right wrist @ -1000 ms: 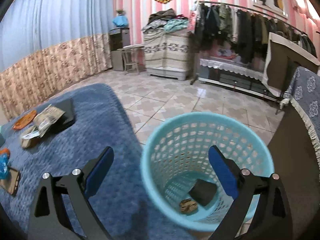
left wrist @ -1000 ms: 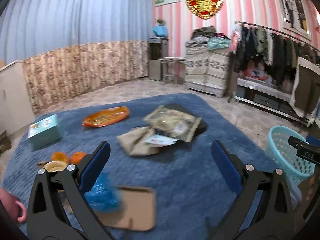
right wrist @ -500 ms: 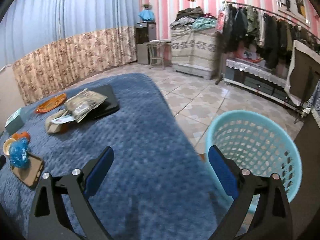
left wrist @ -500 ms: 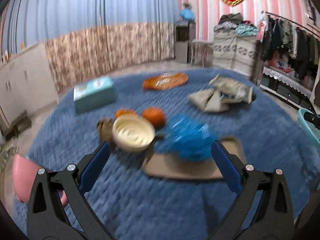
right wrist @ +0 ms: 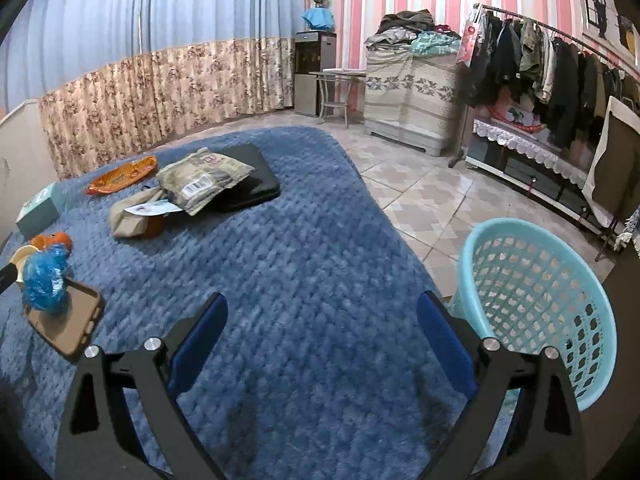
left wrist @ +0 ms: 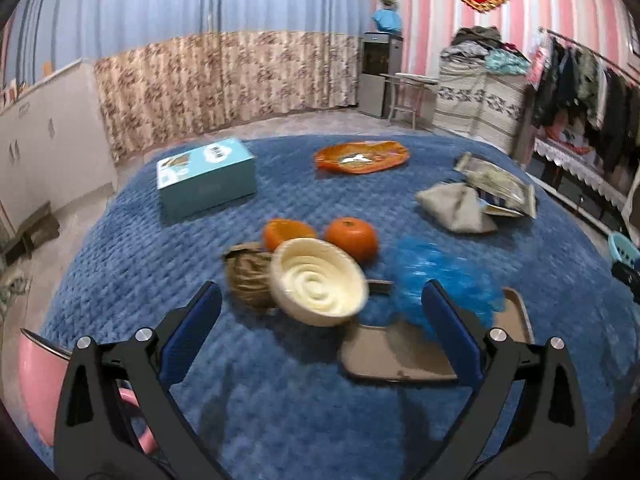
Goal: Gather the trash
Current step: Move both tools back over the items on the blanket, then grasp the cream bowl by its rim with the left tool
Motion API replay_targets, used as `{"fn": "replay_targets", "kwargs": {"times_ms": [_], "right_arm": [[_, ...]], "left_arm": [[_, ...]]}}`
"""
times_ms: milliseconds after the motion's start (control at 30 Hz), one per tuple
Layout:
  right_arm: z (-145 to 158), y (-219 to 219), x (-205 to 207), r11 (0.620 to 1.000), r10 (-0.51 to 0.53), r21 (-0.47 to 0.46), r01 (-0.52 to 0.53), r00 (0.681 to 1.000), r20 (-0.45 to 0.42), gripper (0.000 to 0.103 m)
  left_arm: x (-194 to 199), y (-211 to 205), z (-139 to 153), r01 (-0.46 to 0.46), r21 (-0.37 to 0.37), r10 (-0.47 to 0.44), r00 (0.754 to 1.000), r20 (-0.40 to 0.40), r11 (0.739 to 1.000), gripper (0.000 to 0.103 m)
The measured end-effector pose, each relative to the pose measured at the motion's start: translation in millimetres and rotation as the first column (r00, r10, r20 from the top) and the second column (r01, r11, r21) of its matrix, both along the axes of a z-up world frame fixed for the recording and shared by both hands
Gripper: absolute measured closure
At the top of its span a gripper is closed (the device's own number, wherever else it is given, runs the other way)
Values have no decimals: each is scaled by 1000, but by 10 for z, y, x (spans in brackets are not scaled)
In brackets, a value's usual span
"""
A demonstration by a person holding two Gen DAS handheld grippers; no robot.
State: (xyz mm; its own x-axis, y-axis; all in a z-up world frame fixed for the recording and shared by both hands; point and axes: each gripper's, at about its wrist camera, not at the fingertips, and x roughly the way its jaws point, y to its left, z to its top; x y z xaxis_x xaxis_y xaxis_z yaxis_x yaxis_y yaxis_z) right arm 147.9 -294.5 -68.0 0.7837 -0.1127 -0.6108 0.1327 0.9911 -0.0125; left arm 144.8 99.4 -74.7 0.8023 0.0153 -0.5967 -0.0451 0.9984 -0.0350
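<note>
The left gripper point(left wrist: 320, 320) hangs with fingers spread and empty over the blue quilted bed point(left wrist: 280, 420), facing a cream bowl-shaped lid point(left wrist: 320, 282) that touches a twine ball point(left wrist: 250, 280), a peel half point(left wrist: 288, 231) and a whole orange point(left wrist: 352, 234). A careless pinch could drag the good fruit along. The crumpled blue wrapper point(left wrist: 440, 284) rests on a phone case point(left wrist: 400, 354) and might pull it too. The right gripper point(right wrist: 320, 344), equally spread and empty, sits near the bed's edge beside the basket point(right wrist: 532, 300).
</note>
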Motion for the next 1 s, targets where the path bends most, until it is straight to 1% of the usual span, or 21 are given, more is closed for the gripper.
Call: {"fn": "replay_targets", "kwargs": {"times_ms": [33, 100, 167, 200, 267, 400, 467, 533, 567, 600, 633, 700, 767, 833, 900, 1000], "right_arm": [[8, 21, -10, 1000, 6, 0, -6, 1000, 2, 9], [10, 97, -16, 1000, 21, -10, -21, 1000, 4, 9], [-3, 172, -9, 999, 38, -24, -38, 999, -3, 9], [-16, 221, 1, 998, 47, -36, -47, 999, -10, 9], [-43, 277, 5, 997, 60, -51, -61, 998, -20, 9], [-61, 353, 0, 995, 76, -69, -78, 997, -28, 9], [-47, 361, -10, 995, 79, -63, -80, 997, -25, 9], [-32, 388, -24, 995, 86, -58, -87, 996, -18, 9], [-9, 423, -29, 994, 93, -60, -94, 996, -11, 9], [9, 456, -37, 993, 100, -60, -100, 995, -7, 9], [17, 492, -34, 992, 108, -57, -108, 994, -6, 9], [40, 578, -40, 990, 133, -49, -133, 991, -4, 9], [66, 695, -39, 985, 162, -55, -162, 987, -7, 9], [89, 836, -33, 979, 198, -48, -198, 980, -8, 9], [120, 977, -29, 971, 237, -31, -237, 972, -9, 10], [152, 1217, -23, 958, 287, -19, -287, 958, -9, 9]], "left_arm": [[10, 69, -17, -5, -14, 4, 1000, -7, 1000, 9], [20, 144, -49, -2, -25, 2, 1000, -23, 1000, 15], [26, 174, -80, 14, -40, -16, 999, -43, 999, 28], [33, 184, -97, 21, -45, -23, 998, -52, 999, 30], [31, 188, -104, 31, -47, -34, 998, -56, 998, 38], [84, 118, -73, 52, -36, -54, 997, -53, 998, 48], [141, 76, -80, 65, -33, -68, 995, -69, 997, 59], [197, 54, -126, 76, -30, -78, 993, -91, 997, 61], [238, 50, -164, 80, -36, -83, 990, -113, 996, 72], [260, 58, -188, 84, -49, -89, 988, -127, 995, 74], [260, 70, -178, 89, -66, -97, 987, -127, 994, 81], [227, 94, -113, 111, -91, -120, 988, -102, 990, 94], [204, 90, -68, 123, -87, -130, 988, -87, 989, 96], [177, 86, -48, 132, -76, -138, 987, -78, 988, 96], [149, 104, -43, 122, -58, -126, 989, -81, 991, 96], [65, 189, 43, 101, -64, -106, 992, -68, 993, 96]]}}
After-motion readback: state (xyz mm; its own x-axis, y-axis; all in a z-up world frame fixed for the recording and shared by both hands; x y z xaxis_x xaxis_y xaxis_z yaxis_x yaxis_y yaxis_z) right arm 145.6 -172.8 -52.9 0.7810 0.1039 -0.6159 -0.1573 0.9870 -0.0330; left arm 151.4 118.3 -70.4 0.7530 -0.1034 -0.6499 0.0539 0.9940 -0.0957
